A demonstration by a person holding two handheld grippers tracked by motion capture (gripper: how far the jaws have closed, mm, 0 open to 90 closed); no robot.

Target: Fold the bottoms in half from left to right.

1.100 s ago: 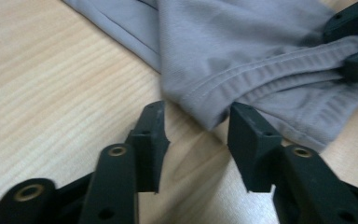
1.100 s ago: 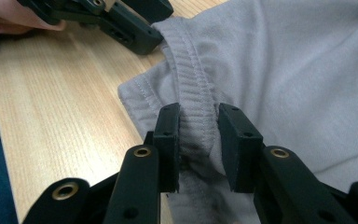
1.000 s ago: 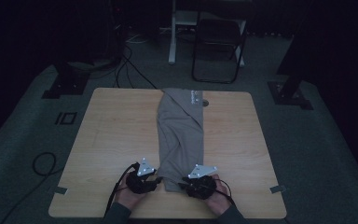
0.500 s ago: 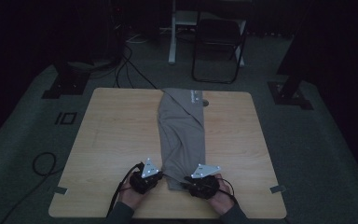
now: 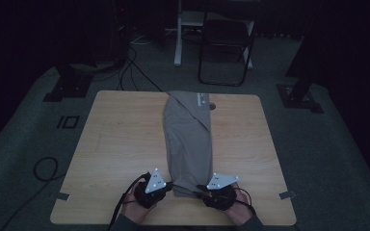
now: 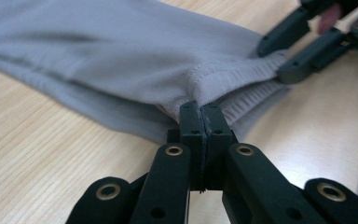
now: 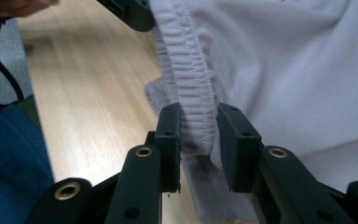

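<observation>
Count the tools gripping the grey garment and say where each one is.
2. The left tool pinches the near left corner of the grey garment; the right tool clamps the ribbed band at its near right corner. None seems hidden.

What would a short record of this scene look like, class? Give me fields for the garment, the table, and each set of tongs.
garment: grey folded garment, laid lengthwise down the middle of the table, ribbed hem at the near end
table: light wooden table
left tongs: shut on the garment, pinching a corner of the near edge
right tongs: shut on the garment, the ribbed hem bunched between the pads
hands: both at the table's near edge, one on each side of the garment's near end
</observation>
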